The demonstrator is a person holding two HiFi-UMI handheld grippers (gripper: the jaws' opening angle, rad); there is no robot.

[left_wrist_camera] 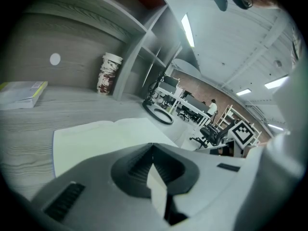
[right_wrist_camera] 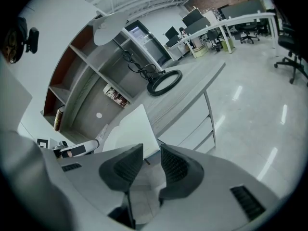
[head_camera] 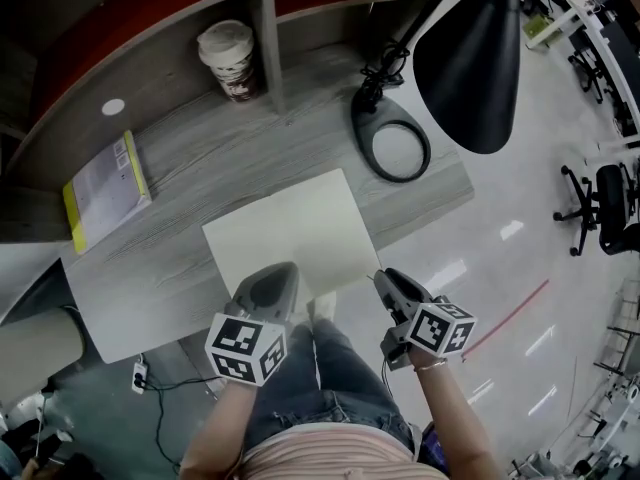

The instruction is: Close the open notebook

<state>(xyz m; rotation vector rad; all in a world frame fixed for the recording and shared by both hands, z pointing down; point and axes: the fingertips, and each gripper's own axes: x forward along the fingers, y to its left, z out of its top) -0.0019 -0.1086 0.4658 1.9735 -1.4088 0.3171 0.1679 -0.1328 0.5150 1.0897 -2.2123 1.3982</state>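
Far left on the grey counter [head_camera: 200, 158], a yellow-edged book [head_camera: 105, 188], flat and well apart from everything else. Further right, in a shelf bay behind, a paper cup [head_camera: 230, 60]. At the middle of the near edge, the notebook [head_camera: 290, 233], open and flat, pale pages up, nothing on top. Over its near edge, the left tongs [head_camera: 283, 270], clenched tight with nothing seen between the pads. At its near right corner, just off the counter's edge, the right tongs [head_camera: 386, 278], released, pads apart, gripping nothing. Behind the notebook to the right, a lamp's ring-shaped base [head_camera: 400, 150], near but not touching. Above that, the black lamp shade [head_camera: 470, 58], blocking part of the counter's right end. Far right, office chairs [head_camera: 600, 208] on the shiny floor [head_camera: 520, 268].
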